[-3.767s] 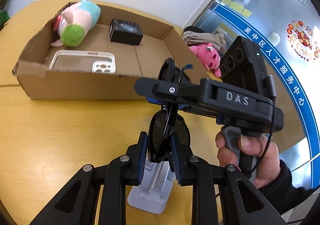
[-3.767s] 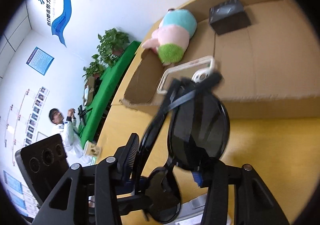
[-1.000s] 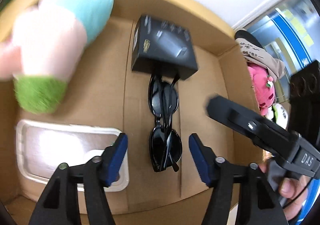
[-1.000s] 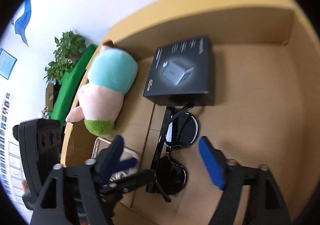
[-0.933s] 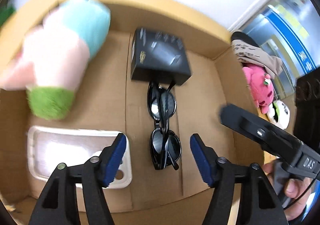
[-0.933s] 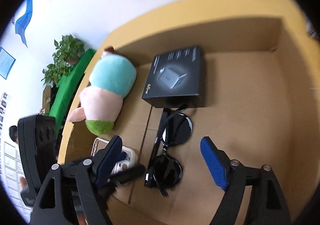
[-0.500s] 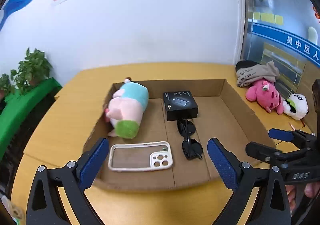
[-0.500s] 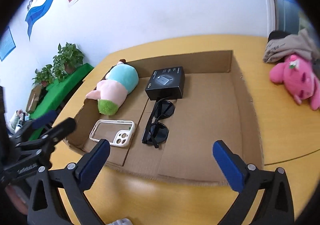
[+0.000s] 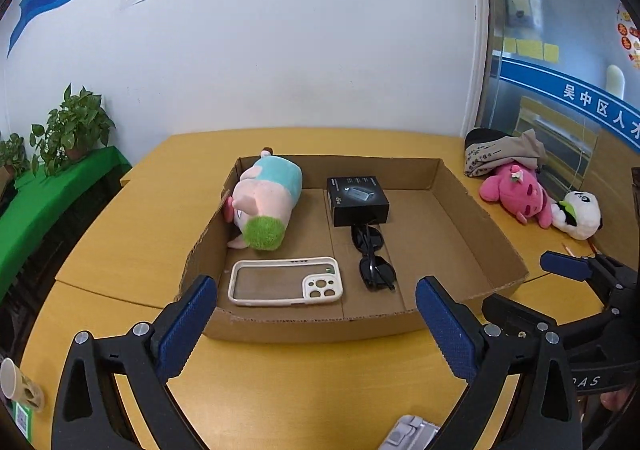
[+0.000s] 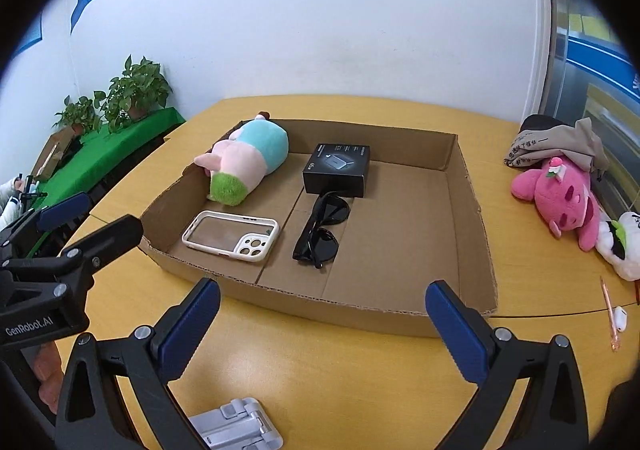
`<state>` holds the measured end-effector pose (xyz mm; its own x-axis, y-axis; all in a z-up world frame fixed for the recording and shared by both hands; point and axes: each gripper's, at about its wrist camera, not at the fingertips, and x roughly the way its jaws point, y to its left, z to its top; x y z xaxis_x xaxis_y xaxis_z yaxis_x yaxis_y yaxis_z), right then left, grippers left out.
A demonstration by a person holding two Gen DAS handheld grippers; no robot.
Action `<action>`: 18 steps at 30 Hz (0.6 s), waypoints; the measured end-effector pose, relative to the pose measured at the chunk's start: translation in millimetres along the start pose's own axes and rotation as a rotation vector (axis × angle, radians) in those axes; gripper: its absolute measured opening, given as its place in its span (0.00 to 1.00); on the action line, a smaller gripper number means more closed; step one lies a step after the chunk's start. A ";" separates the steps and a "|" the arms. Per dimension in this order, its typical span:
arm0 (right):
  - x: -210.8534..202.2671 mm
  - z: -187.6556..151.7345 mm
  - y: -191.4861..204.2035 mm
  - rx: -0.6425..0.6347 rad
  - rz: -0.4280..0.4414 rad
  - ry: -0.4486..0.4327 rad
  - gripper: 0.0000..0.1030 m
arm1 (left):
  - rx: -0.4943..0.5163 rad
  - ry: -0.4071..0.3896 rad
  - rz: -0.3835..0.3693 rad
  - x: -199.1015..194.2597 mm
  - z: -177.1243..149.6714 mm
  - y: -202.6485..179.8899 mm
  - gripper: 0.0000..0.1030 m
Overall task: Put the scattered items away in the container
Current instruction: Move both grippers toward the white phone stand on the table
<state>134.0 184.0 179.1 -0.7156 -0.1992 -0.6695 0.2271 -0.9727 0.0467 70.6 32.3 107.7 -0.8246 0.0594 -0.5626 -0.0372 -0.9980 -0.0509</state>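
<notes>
A shallow, open cardboard box (image 9: 472,218) sits on the yellow table in front of me. Inside it, a plush toy (image 9: 266,202) in pink, pale blue and green lies on its side by the left wall. A small black box (image 9: 356,200) rests flat near the back. Folded black sunglasses (image 9: 374,256) lie just in front of it, one end touching it. A white phone case (image 9: 286,282) lies flat near the front wall.

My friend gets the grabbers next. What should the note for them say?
Left gripper and right gripper: jaws wide open, holding nothing, just in front of the cardboard box.
In the box: sunglasses, phone case, black box, pastel plush.
Left to do: the grey stand on the table by the grippers, perhaps the pink plush too.
</notes>
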 end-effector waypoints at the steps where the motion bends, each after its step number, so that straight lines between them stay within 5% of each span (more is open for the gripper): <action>1: -1.8 -0.5 0.8 -0.001 0.004 0.003 0.99 | -0.003 0.000 -0.004 -1.1 -1.4 1.0 0.98; 10: -7.5 -9.9 1.3 -0.005 0.017 0.018 0.99 | 0.008 0.034 -0.028 -9.0 -16.1 5.6 0.98; 18: 28.1 -83.2 -28.4 0.046 0.155 0.246 0.99 | 0.090 0.250 -0.178 -8.6 -90.3 5.5 0.98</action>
<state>162.4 215.9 97.3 -0.4916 -0.3164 -0.8113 0.2867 -0.9385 0.1922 128.5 28.2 37.7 -0.6369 0.2253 -0.7373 -0.2275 -0.9687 -0.0994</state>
